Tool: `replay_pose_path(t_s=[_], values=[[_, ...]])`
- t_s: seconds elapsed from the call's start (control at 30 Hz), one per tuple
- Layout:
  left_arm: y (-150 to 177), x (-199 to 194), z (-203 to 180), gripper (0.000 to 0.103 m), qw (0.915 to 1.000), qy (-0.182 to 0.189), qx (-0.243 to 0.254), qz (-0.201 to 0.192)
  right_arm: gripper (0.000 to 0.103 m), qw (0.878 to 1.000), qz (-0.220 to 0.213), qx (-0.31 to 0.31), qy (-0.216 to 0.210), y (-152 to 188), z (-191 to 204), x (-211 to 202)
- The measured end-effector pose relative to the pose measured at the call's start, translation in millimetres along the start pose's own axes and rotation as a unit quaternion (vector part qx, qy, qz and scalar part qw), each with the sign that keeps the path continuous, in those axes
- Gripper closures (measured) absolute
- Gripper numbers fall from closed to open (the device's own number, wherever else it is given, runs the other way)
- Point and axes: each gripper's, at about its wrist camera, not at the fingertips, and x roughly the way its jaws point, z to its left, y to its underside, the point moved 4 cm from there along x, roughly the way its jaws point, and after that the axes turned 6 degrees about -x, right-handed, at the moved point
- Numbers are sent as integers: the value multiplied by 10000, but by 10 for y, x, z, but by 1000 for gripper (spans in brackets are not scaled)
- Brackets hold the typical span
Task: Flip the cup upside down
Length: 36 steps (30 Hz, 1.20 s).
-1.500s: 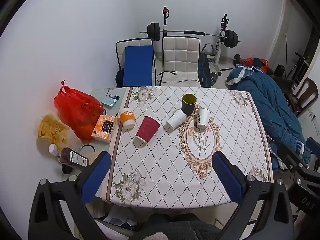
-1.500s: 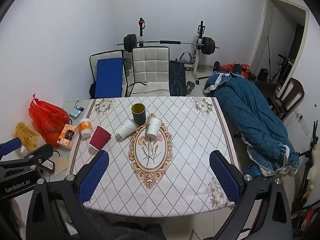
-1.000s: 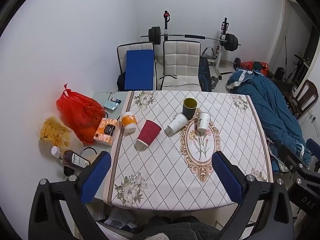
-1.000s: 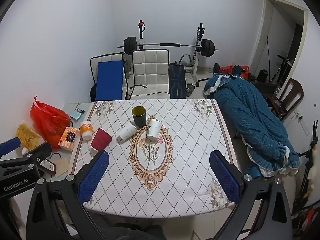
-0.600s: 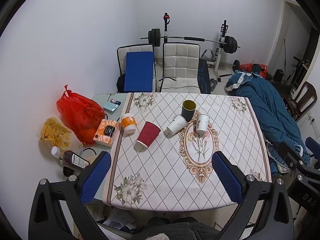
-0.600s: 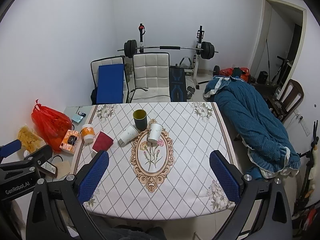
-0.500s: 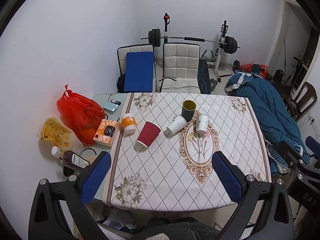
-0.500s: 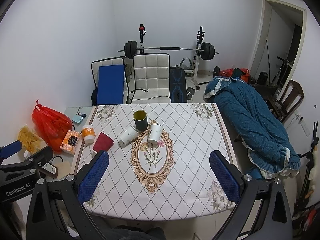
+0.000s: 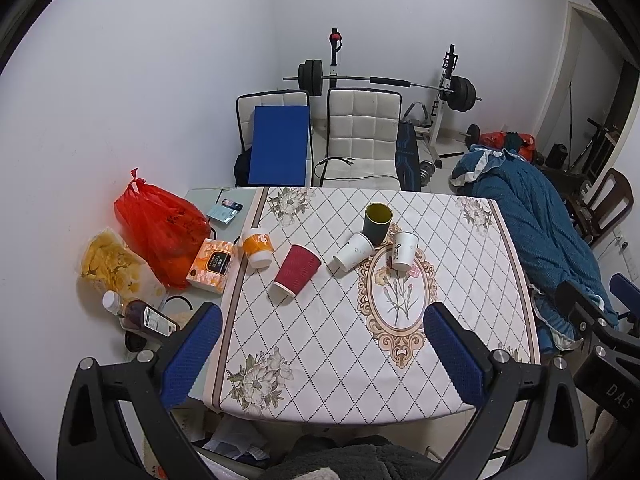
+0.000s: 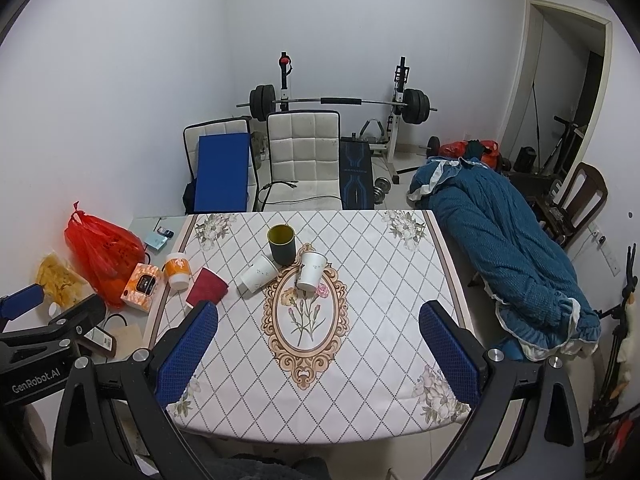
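- Left hand-held gripper [image 9: 322, 354] and right hand-held gripper [image 10: 318, 350] both gape wide, holding nothing, above the desk [image 9: 332, 344]
- Dark green cup [image 9: 377, 222] stands upright; red paper cup [image 9: 296, 274] lies tipped

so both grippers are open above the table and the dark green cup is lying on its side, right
Not quite. The dark green cup stands upright, mouth up, as the right wrist view shows. The rest holds: the left gripper and right gripper are both open above the table.

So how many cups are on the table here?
5, none seemingly hidden. Orange cup at the left edge, red cup beside it, white cup on its side, dark green cup behind it, white printed cup on the oval motif.
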Motion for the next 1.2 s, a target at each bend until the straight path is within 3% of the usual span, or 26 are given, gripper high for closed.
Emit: replay_pose_path(t_s=[1.2], values=[[-63, -42, -30, 0, 10000, 14, -18, -60, 1, 10000, -60, 26, -37, -130, 62, -8]])
